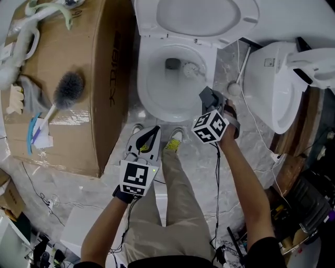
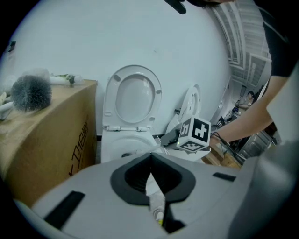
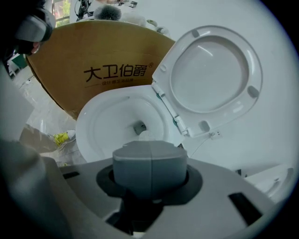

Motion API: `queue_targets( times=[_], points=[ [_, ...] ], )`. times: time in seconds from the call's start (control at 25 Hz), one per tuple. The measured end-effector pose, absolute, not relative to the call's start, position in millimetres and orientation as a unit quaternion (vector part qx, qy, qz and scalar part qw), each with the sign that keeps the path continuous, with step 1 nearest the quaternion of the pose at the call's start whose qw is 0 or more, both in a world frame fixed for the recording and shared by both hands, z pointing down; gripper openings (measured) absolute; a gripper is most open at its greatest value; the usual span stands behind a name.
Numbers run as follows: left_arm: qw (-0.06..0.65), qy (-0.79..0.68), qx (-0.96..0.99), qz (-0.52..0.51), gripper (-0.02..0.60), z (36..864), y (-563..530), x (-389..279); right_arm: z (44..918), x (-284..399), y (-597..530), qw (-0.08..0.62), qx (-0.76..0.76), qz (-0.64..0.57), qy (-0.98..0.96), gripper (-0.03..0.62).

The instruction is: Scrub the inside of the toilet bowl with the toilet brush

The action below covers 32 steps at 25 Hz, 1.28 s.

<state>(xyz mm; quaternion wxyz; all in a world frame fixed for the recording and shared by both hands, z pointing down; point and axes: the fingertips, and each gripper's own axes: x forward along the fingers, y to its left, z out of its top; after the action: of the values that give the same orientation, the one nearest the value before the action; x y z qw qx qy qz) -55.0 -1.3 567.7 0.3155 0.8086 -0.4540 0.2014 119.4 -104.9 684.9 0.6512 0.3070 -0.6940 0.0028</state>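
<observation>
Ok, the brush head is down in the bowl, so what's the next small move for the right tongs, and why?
Probably drag the toilet brush sideways along the bowl wall. The right tongs are shut on it, its white head sits beside the drain, and the lid is up, so a stroke looks unobstructed.

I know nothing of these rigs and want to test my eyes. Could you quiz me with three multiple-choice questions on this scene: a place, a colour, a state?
1. Where is the head of the white round-headed toilet brush?
A in a red bucket
B inside the white ceramic toilet bowl
C on a shelf

2. What colour is the fluffy round brush on the brown cardboard box?
A grey
B red
C yellow

3. The white oval seat and lid are:
A lowered
B raised
C taken off

Answers: B, the bristly head sits beside the drain; A, its bristles are grey; B, they tip up behind the open bowl.
</observation>
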Motion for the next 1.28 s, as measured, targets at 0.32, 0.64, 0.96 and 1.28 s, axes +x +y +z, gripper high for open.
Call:
queue_targets(
  times=[0.32,0.64,0.96,1.28],
  points=[
    [0.327,-0.472,0.796,0.193,0.011,566.0,1.7,-62.2,680.9,120.3,-54.5,0.66,0.28,0.003,-0.697,0.149],
    [0.327,-0.478,0.793,0.189,0.011,564.5,5.6,-68.9,683.9,103.4,-16.0,0.662,0.256,0.006,-0.704,0.149],
    [0.325,-0.485,0.79,0.188,0.011,565.3,6.8,-73.6,689.6,63.3,0.7,0.649,0.233,0.005,-0.724,0.147],
    [0.325,-0.487,0.79,0.18,0.011,560.5,5.9,-77.2,695.5,38.3,-17.1,0.643,0.223,-0.006,-0.733,0.148]
  ],
)
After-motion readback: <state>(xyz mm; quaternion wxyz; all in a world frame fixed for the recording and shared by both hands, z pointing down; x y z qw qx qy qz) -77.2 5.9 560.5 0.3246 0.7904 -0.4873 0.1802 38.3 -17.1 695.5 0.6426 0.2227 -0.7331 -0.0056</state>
